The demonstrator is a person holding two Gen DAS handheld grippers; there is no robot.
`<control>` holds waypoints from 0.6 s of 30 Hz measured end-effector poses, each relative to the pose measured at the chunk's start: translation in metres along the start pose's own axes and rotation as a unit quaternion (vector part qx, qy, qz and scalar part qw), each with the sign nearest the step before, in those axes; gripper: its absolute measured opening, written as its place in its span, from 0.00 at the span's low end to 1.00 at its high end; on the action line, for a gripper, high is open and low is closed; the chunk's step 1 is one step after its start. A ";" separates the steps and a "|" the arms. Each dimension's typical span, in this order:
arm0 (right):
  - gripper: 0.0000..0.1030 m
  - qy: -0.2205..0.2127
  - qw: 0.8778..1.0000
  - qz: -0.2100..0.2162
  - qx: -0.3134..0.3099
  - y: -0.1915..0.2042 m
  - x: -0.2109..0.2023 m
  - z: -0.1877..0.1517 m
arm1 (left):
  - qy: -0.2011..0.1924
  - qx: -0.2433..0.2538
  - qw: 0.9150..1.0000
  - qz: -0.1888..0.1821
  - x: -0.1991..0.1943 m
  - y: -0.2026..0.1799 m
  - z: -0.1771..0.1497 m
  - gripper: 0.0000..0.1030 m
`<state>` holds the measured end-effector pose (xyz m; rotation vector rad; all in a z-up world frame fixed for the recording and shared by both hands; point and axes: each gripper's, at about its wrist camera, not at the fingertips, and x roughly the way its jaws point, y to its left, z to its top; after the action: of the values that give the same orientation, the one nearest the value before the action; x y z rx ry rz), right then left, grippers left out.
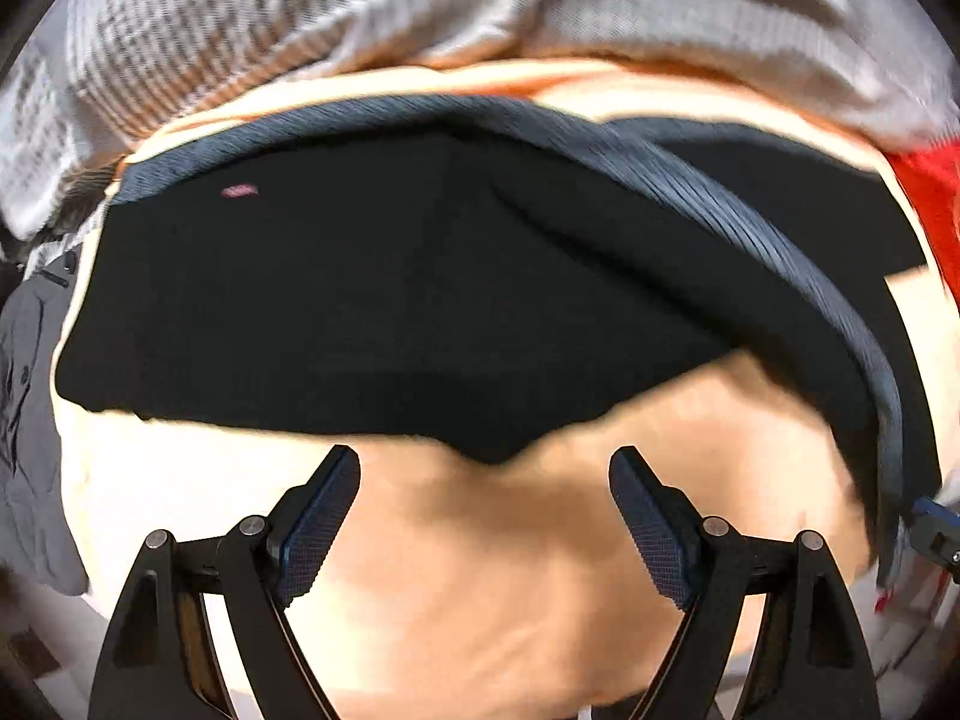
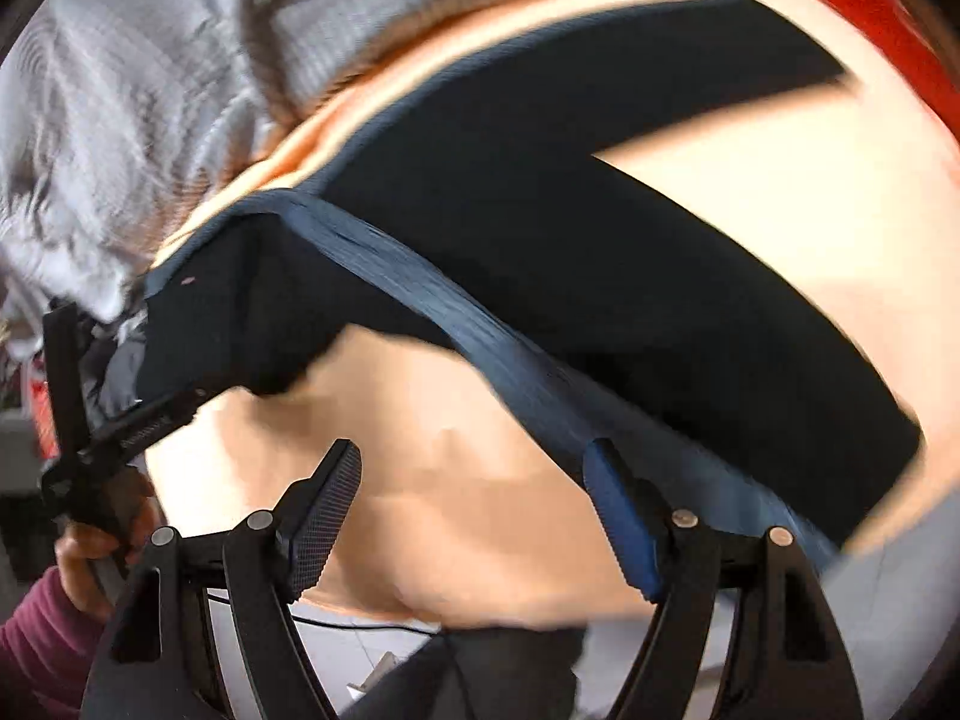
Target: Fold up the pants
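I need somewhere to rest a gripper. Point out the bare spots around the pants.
Bare peach surface lies below the black pants, under the open left gripper. Another patch sits between the legs. The far edge is crowded with grey cloth.

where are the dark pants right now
In both wrist views the dark navy pants lie on the peach surface, ahead of the open fingers, below crumpled grey cloth.

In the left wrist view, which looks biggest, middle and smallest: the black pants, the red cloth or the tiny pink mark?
1. Black pants, filling the middle.
2. Red cloth, mostly cut off by the picture's edge, so its true size is unsure.
3. Pink mark on the pants.
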<state>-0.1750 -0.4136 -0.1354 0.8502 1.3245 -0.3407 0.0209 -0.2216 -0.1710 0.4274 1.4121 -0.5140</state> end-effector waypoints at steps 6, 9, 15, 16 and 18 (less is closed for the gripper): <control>0.77 -0.028 0.993 -0.033 0.106 -0.089 -0.022 -0.055 | 0.002 0.044 0.999 -0.021 0.000 -0.035 -0.020 0.84; 0.77 -0.031 0.990 -0.044 0.130 -0.121 -0.021 -0.070 | 0.013 0.060 0.998 -0.033 0.006 -0.060 -0.028 0.84; 0.77 -0.021 0.990 0.007 0.138 -0.151 -0.007 -0.078 | 0.025 0.092 0.995 -0.035 0.014 -0.121 -0.032 0.84; 0.76 -0.018 0.990 0.024 0.137 -0.152 -0.003 -0.077 | 0.027 0.096 0.994 -0.033 0.015 -0.131 -0.033 0.84; 0.75 -0.012 0.989 0.058 0.133 -0.159 -0.002 -0.078 | 0.034 0.101 0.994 -0.028 0.017 -0.146 -0.033 0.84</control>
<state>-0.3361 -0.4641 -0.1891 1.1379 1.2165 -0.4403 -0.0881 -0.3238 -0.1888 0.5723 1.4457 -0.6976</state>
